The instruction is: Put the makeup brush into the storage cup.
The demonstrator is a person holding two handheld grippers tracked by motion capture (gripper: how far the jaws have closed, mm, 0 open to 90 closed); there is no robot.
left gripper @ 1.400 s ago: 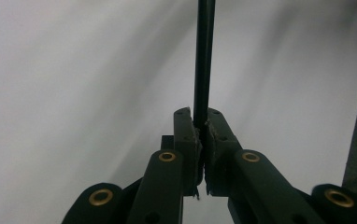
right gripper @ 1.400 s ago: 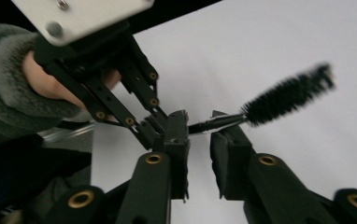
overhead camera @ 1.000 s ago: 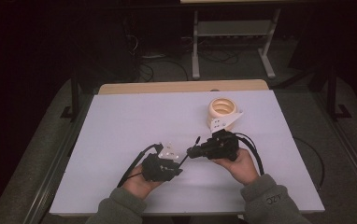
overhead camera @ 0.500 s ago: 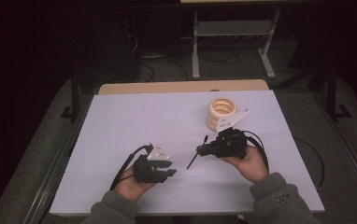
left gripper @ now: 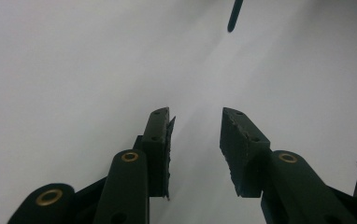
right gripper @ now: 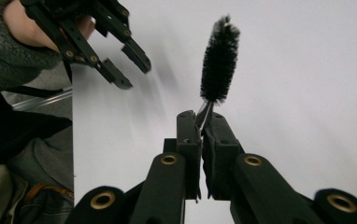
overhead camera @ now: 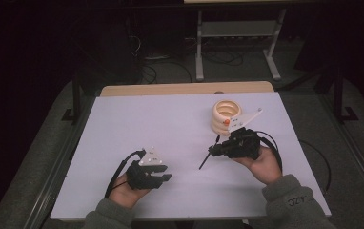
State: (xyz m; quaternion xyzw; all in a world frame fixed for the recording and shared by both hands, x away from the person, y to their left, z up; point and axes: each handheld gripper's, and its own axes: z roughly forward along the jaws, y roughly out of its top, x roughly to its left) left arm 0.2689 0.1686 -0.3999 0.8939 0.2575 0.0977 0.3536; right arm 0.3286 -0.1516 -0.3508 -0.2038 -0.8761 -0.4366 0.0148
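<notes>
Setting: a person sits at a table (overhead camera: 123, 119) covered in pale lilac-white, forearms in grey sleeves coming in from the near edge, one two-jaw gripper in each hand.
Right gripper (overhead camera: 214, 150): held in the right hand above the right half of the table, jaws pointing left toward the table's middle. Its jaws are pressed together on the thin wire stem of a small black brush.
Brush (right gripper: 219, 58): a narrow bottle-type brush with dark bristles. In the right gripper view it sticks straight out beyond the jaw tips, over bare table. In the high view it slants down and left from the gripper.
Left gripper (overhead camera: 163, 177): held in the left hand near the front edge, left of centre, jaws pointing right. The jaws stand apart and have just been opening; nothing lies between them, only bare tabletop shows in the gap.
Gap between grippers: the two are near but apart; the brush tip shows at the top of the left gripper view.
Stacked rings (overhead camera: 225, 116): a cream-coloured ringed piece stands on the table just behind the right gripper.
</notes>
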